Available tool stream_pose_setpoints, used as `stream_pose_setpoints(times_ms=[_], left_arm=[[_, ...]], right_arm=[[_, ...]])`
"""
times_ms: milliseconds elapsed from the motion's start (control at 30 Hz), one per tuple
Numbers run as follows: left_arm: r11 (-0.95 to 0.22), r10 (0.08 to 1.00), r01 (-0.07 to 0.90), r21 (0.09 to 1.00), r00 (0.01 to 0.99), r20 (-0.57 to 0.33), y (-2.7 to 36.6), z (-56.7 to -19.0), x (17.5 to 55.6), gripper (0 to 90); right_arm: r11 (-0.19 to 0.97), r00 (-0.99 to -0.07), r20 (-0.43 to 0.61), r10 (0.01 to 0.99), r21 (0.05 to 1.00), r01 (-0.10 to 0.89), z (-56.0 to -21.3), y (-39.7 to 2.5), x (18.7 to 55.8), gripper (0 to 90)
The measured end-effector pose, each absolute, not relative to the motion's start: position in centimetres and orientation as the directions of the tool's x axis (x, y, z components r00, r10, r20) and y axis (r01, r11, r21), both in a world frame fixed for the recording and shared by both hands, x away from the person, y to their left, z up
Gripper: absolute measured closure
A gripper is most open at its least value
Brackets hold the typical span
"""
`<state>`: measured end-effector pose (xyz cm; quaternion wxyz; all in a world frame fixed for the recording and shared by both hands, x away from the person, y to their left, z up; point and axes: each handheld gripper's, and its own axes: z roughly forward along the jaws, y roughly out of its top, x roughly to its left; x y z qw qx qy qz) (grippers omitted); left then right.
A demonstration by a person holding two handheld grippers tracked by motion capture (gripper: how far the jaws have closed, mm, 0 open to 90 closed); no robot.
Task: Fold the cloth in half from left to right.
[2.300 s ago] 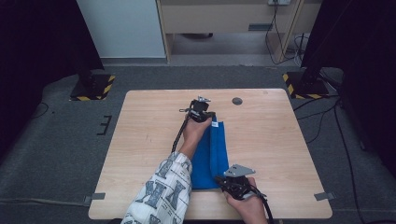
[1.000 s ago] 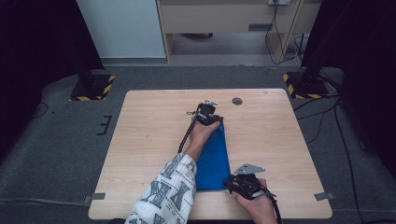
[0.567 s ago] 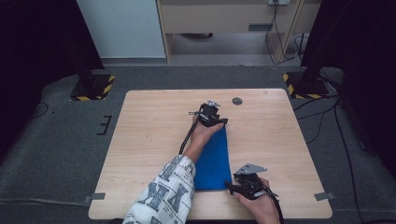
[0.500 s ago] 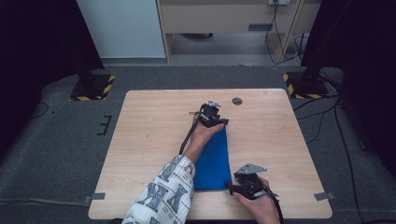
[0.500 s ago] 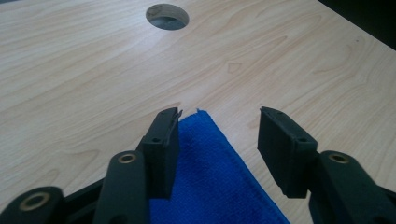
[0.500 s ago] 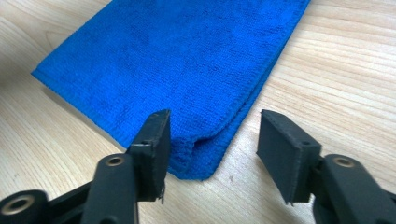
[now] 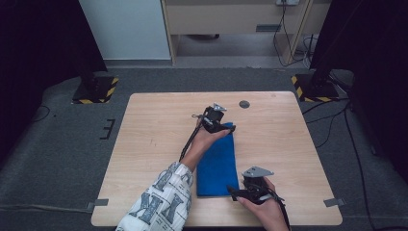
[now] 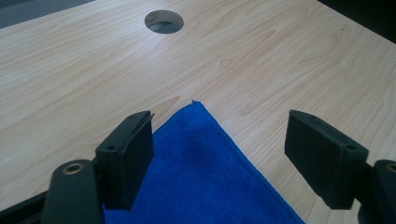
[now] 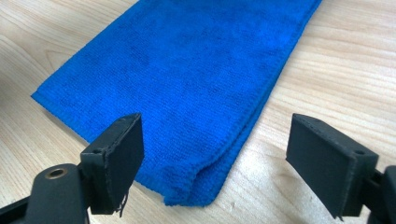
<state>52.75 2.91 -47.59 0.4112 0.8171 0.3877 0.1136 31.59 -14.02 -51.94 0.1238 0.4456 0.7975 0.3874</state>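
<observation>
Left gripper (image 7: pixel 226 126): black body, grey three-cornered plate on top, thin black cable trailing back along the forearm. Right gripper (image 7: pixel 232 192): same black build, same grey plate, black cable running off past the wrist. Left sleeve (image 7: pixel 161 202): white fabric with a dark grey-blue blocky print, cuff ending at mid-forearm. Fingers (image 8: pixel 125 161) in the left gripper view: matte black rectangular blocks with squared edges, a small round hole near each base, a brass-coloured ringed bore in the arm below. Fingers (image 9: pixel 113 161) in the right gripper view: alike, with a frayed thread at one lower corner.
</observation>
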Motion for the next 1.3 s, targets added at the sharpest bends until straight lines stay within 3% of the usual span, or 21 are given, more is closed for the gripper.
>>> stream_pose_setpoints(times_ms=[567,1133,1300], left_arm=[[-0.398,0.706,0.509,0.763,0.701,-0.099,6.0,-47.1,50.1,11.1],[-0.422,0.713,0.523,0.74,0.696,-0.085,9.0,-47.2,48.1,9.6],[-0.425,0.725,0.531,0.733,0.684,-0.076,10.1,-47.3,47.7,9.6]], right_arm=[[0.35,-0.612,0.138,0.778,0.714,0.606,-51.2,-13.7,33.2,13.6],[0.328,-0.623,0.158,0.766,0.737,0.591,-50.0,-13.8,39.1,7.4],[0.319,-0.622,0.169,0.765,0.739,0.594,-49.5,-13.9,41.6,9.1]])
